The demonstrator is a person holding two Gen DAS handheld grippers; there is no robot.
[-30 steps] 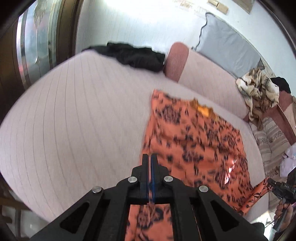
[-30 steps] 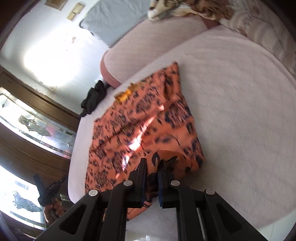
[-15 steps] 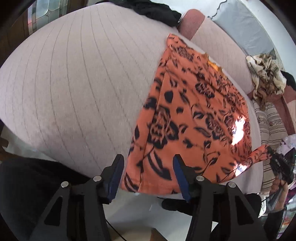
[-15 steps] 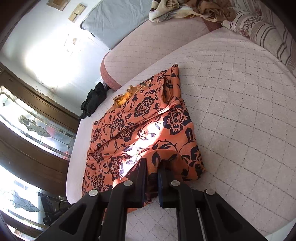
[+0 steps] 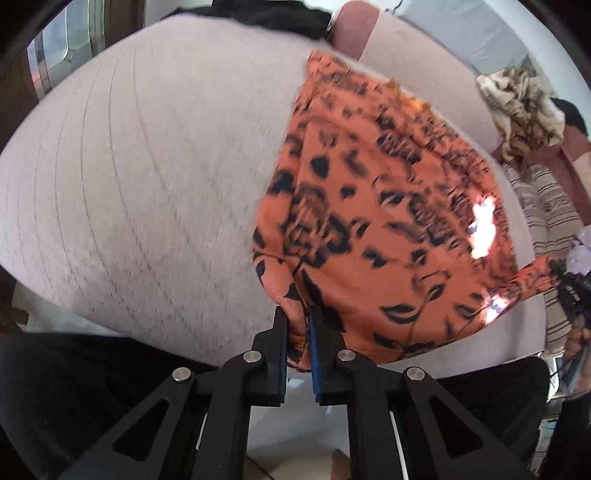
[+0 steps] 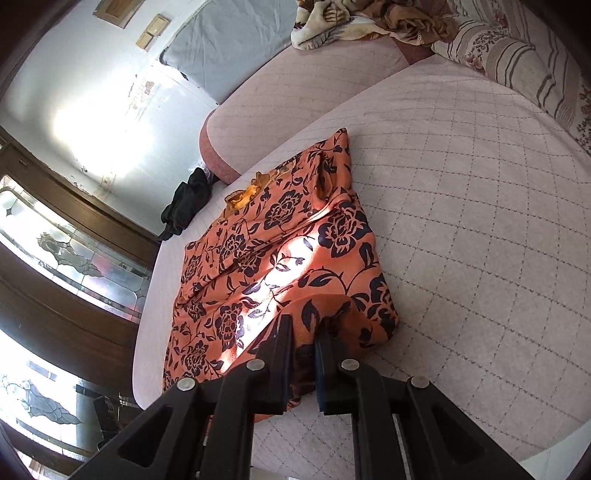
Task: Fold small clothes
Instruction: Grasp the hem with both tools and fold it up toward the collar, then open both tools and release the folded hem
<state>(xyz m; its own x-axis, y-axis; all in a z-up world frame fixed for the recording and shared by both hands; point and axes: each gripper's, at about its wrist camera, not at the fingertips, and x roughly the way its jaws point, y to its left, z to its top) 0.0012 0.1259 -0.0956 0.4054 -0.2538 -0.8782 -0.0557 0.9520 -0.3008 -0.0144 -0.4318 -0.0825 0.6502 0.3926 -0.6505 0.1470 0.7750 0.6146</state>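
An orange garment with a black flower print (image 5: 388, 221) lies spread on the pale quilted bed (image 5: 147, 166). My left gripper (image 5: 297, 321) is at the garment's near left corner, by the bed's edge. Its jaws are closing, and bunched hem fabric is pinched between the blue pads. In the right wrist view the same garment (image 6: 277, 251) runs away from me. My right gripper (image 6: 304, 328) is shut on a raised fold at its near right corner.
A black piece of clothing (image 6: 188, 199) lies at the far end of the bed (image 6: 461, 221). A pink padded headboard (image 6: 295, 92), a brown patterned blanket (image 6: 369, 18) and a striped pillow (image 6: 517, 55) border it. Dark glass-panelled doors (image 6: 74, 258) stand left.
My left gripper came down to the garment's near edge, opened around the hem corner, then closed on it. The right gripper kept its hold and barely moved.
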